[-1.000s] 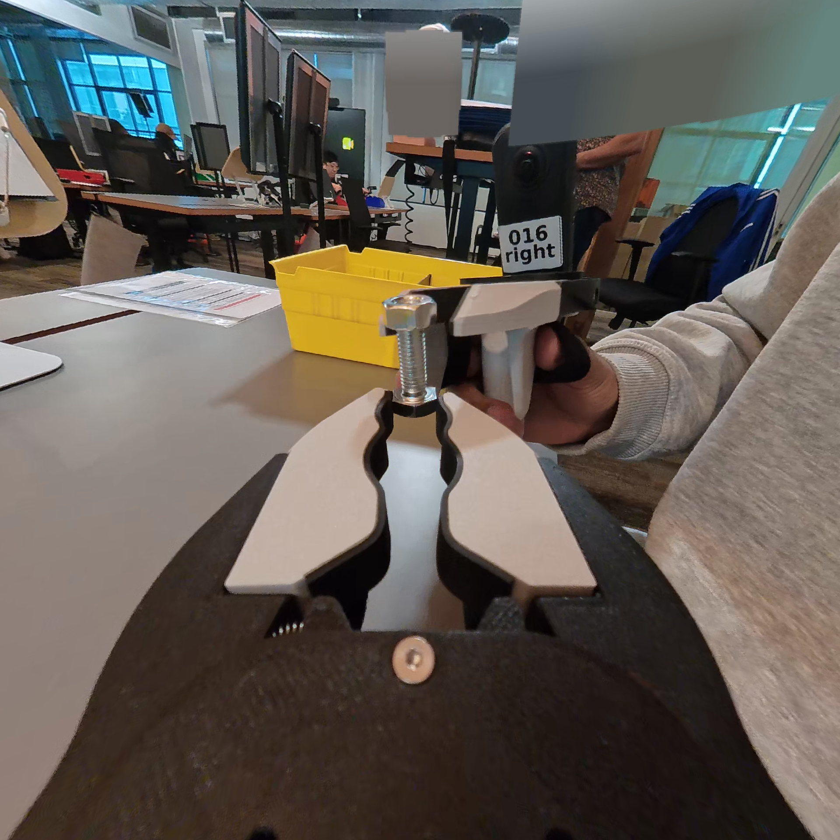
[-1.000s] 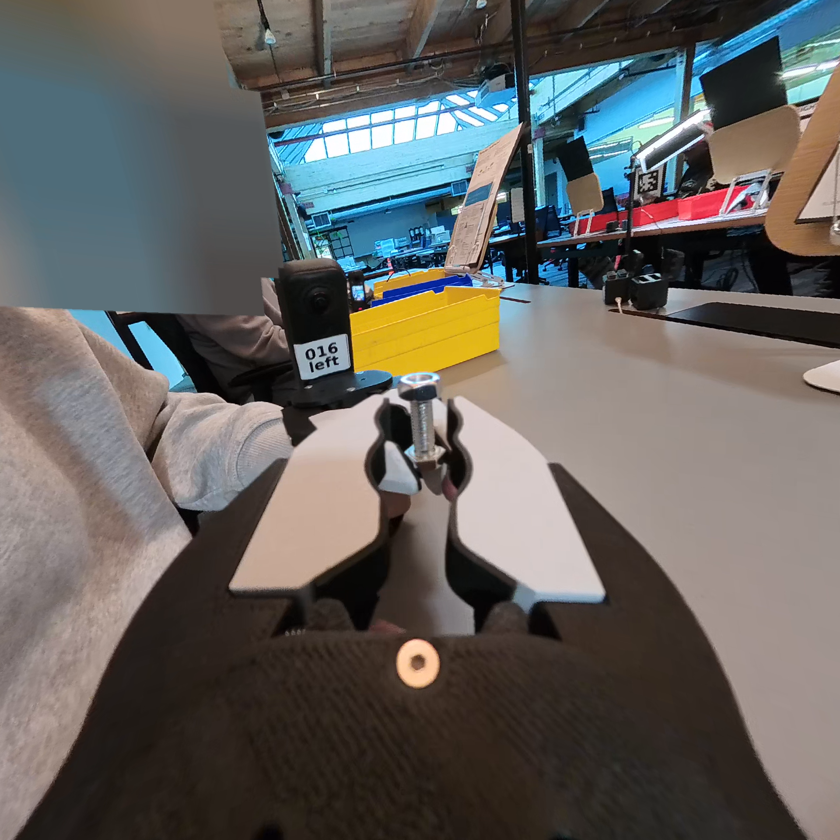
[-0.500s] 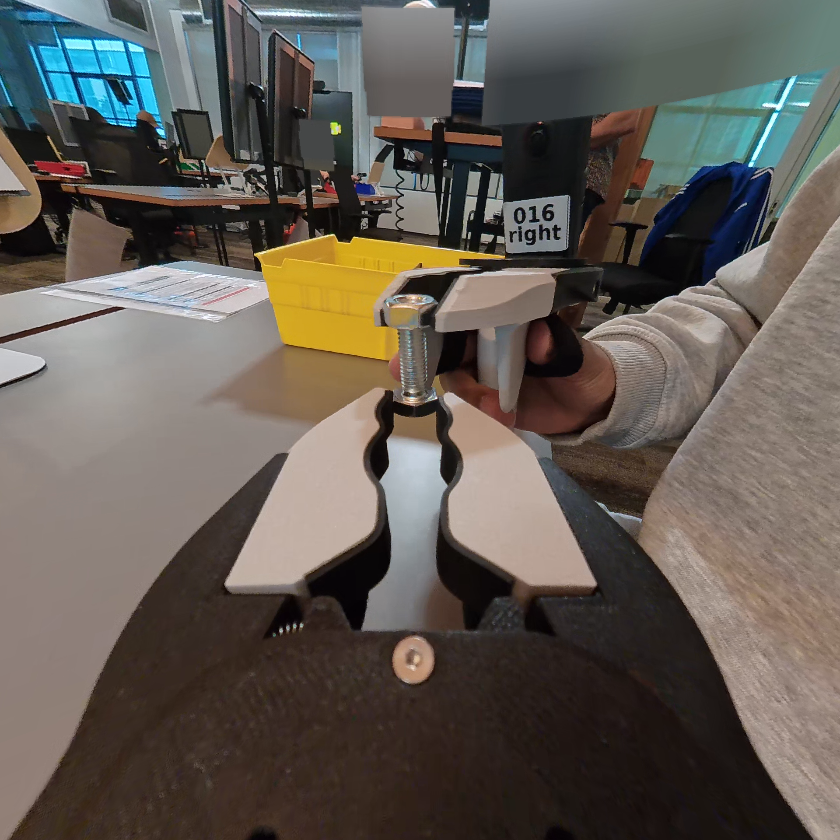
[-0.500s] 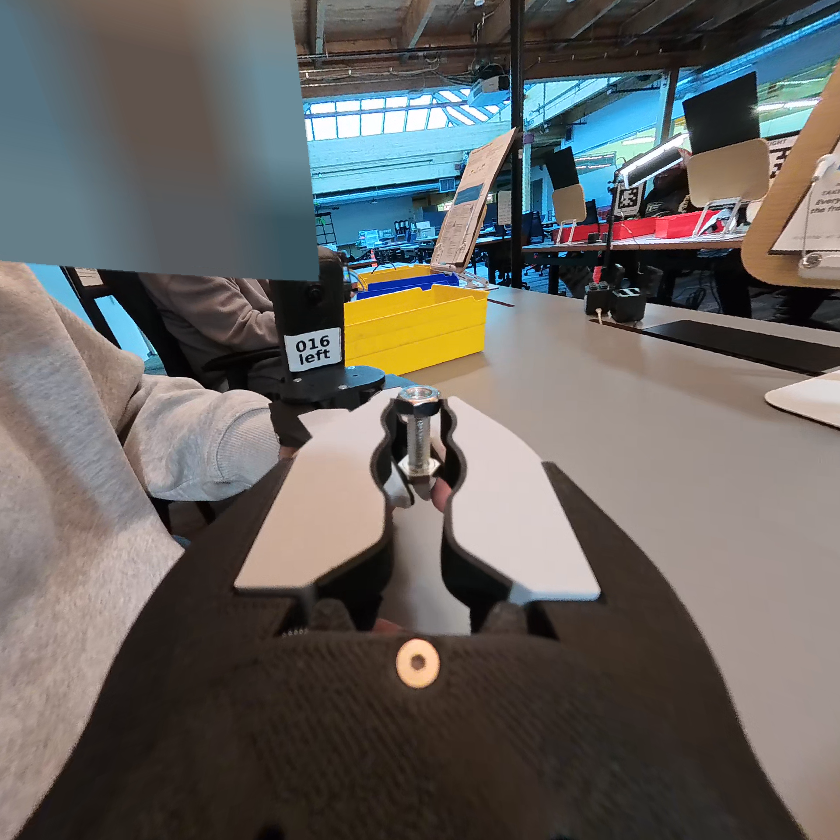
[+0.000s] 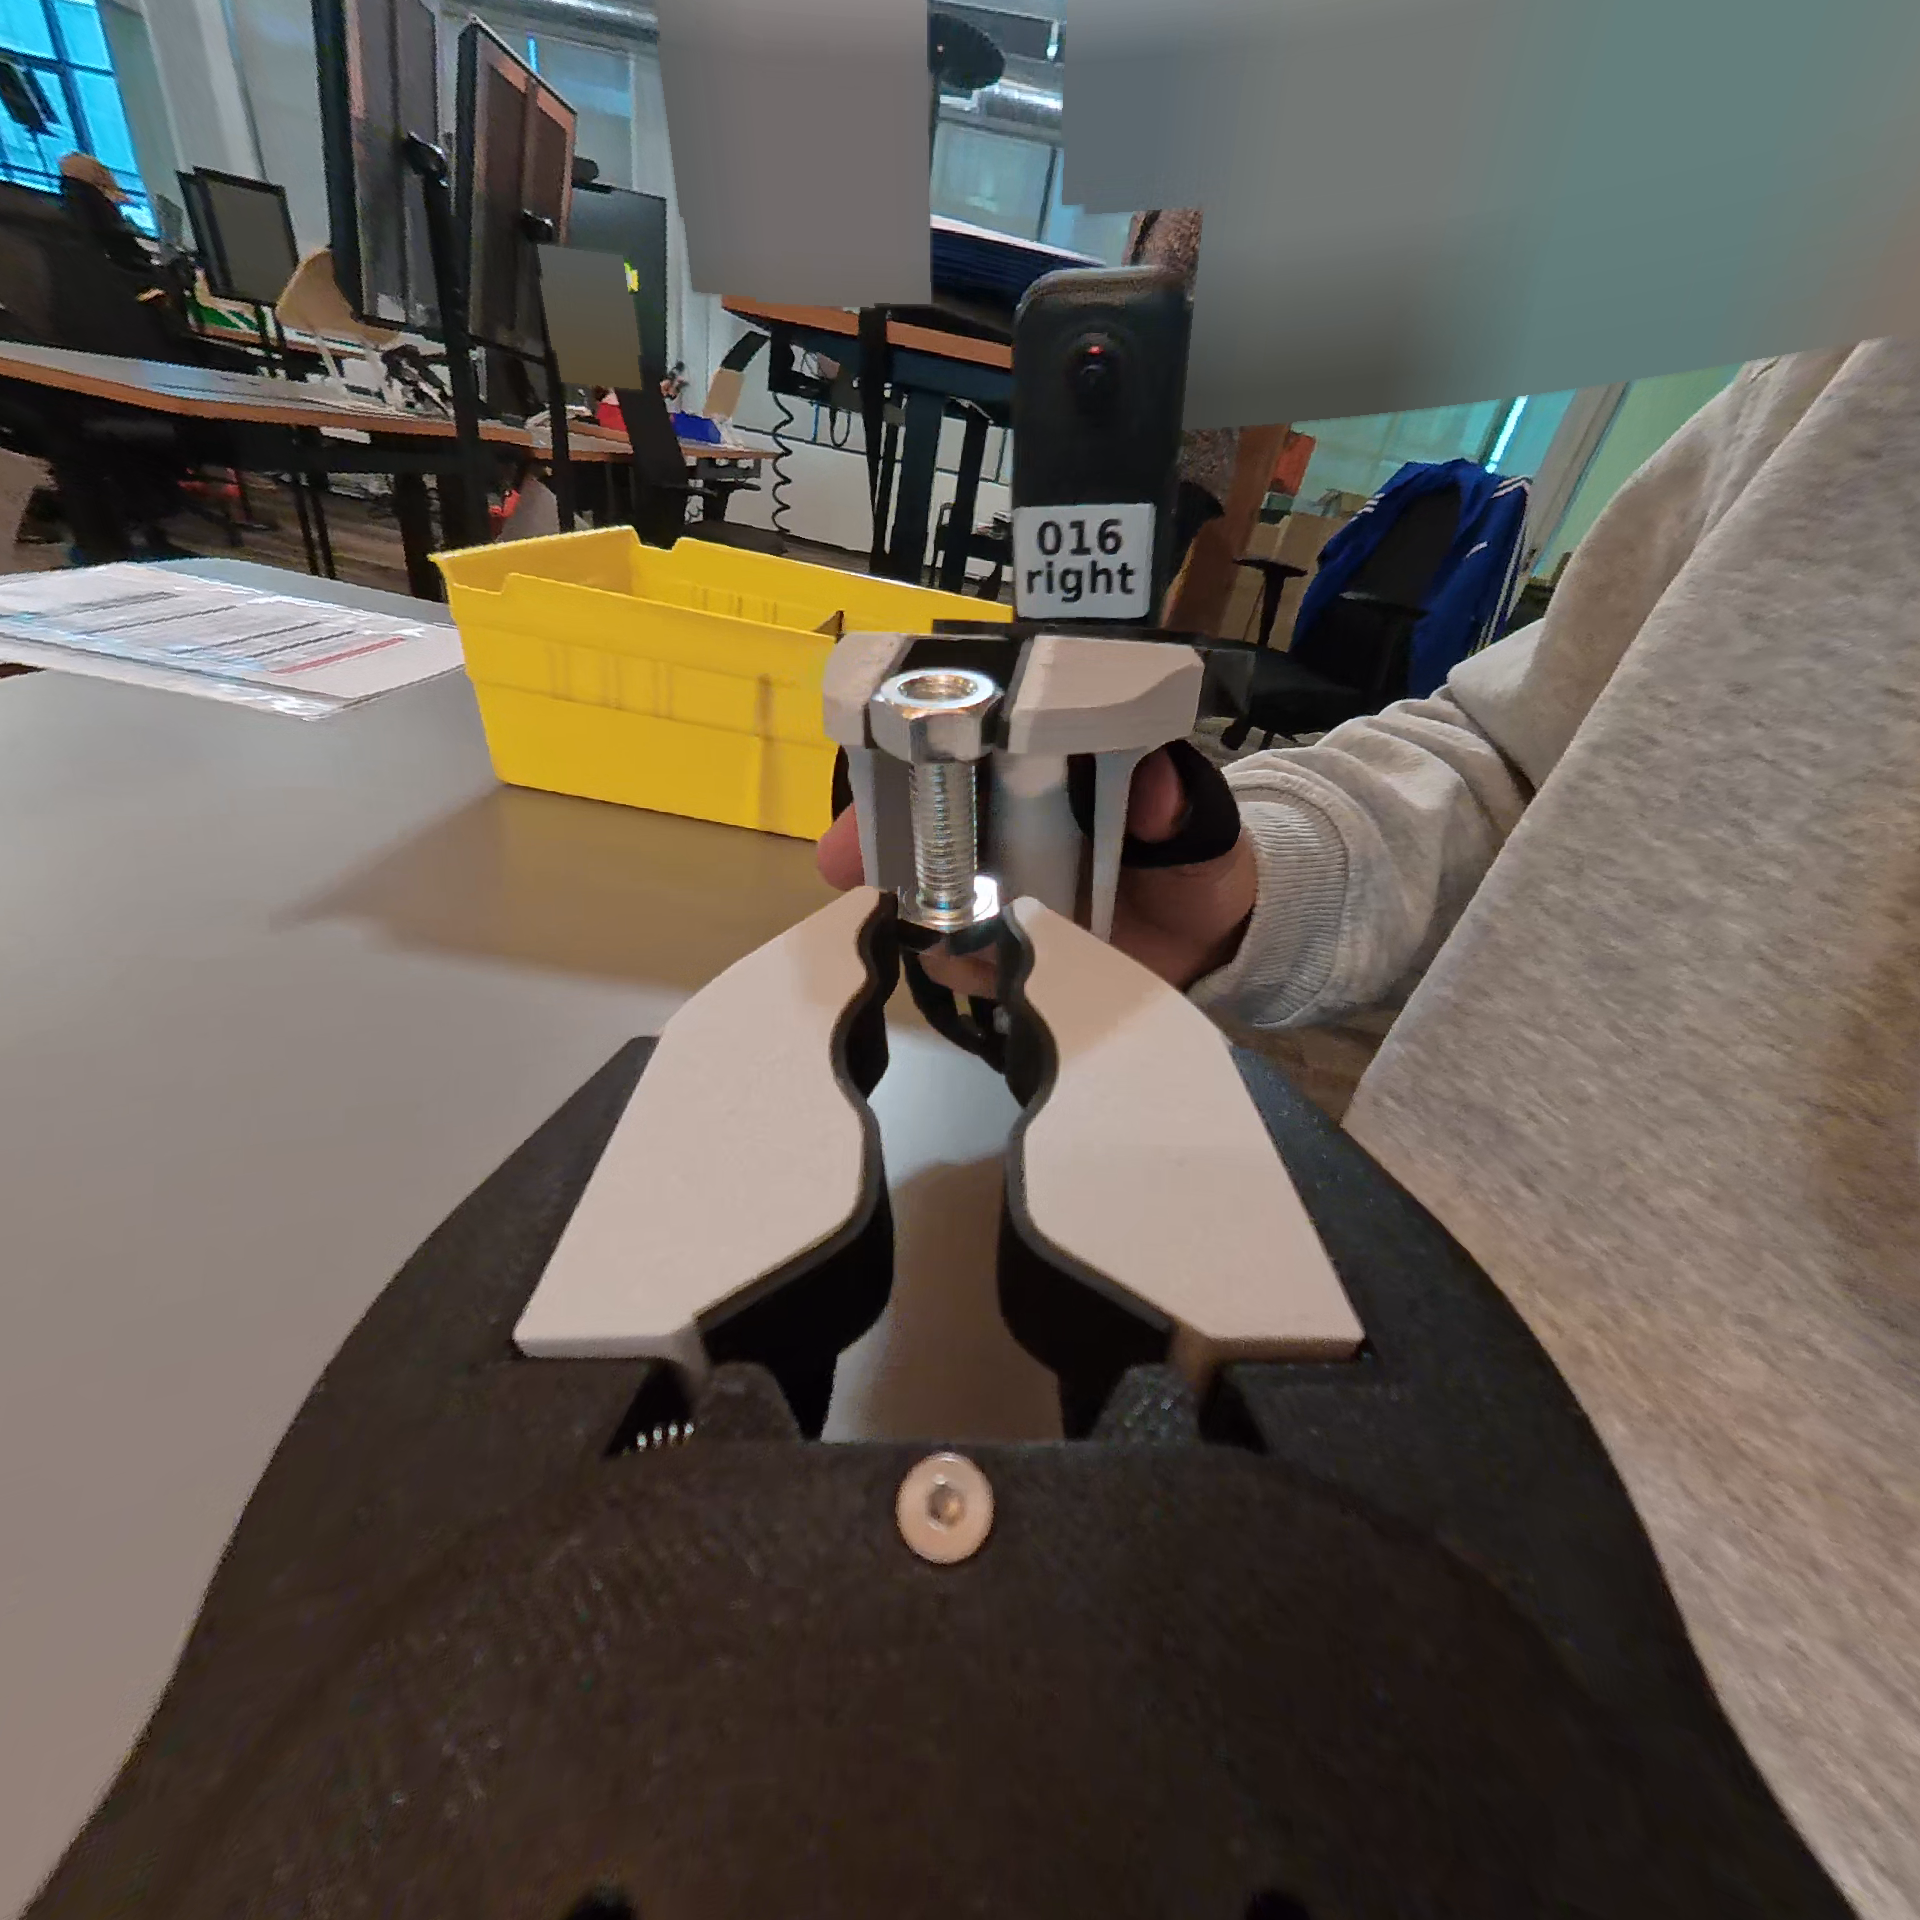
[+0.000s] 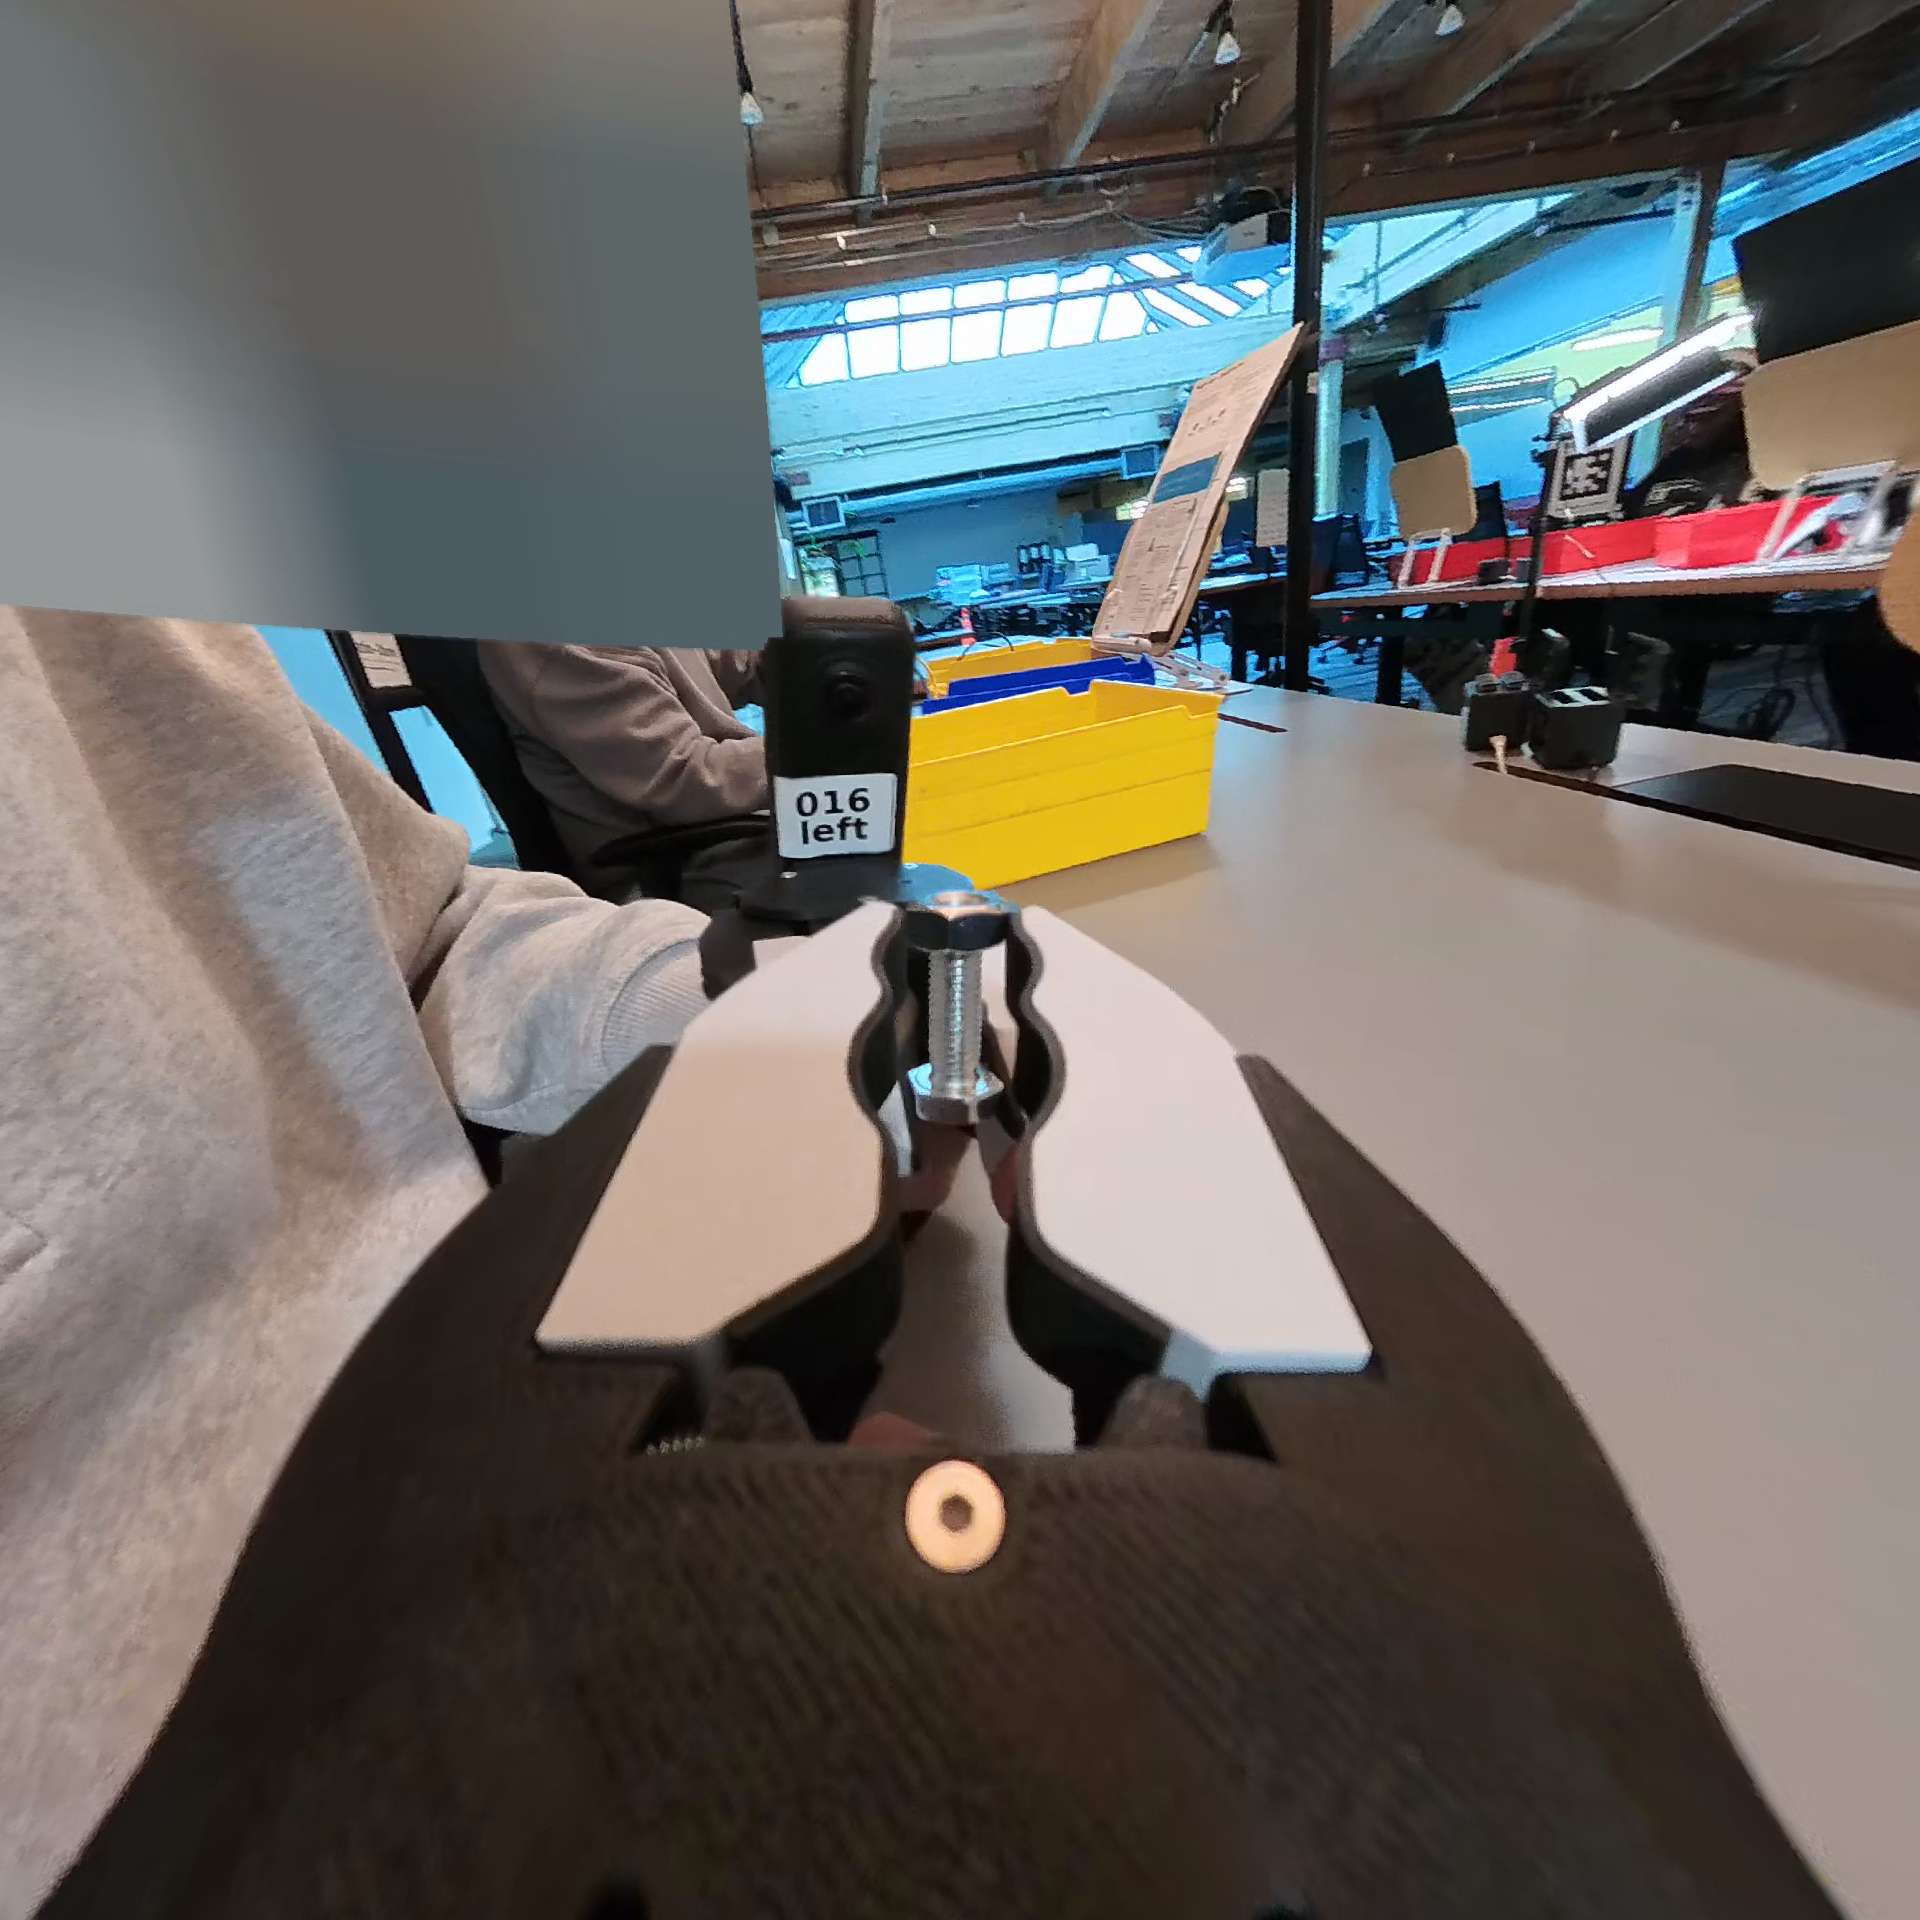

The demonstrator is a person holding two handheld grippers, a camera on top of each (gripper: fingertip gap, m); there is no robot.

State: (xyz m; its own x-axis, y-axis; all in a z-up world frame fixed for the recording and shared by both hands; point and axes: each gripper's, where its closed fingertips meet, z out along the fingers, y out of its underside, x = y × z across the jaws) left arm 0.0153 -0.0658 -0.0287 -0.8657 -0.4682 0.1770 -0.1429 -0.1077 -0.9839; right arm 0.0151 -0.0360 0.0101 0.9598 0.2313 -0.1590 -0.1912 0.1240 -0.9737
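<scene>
Bolt (image 5: 943,821) stood upright at frame centre above the grey bench (image 5: 260,987), the left gripper (image 5: 945,930) jaws clenched on its lower end, the right gripper (image 6: 954,935) jaws clenched on the nut (image 5: 932,717) at its top. Yellow bin (image 5: 644,686) sat behind, upper left.

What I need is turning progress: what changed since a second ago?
The right tool, shut on the nut, swung round the bolt from side-on to facing the left camera. The left tool kept gripping the bolt's lower end; the yellow bin stayed.

Bright, even daylight from skylights (image 6: 997,332) (soft shadows), with wide-angle bending at edges.
</scene>
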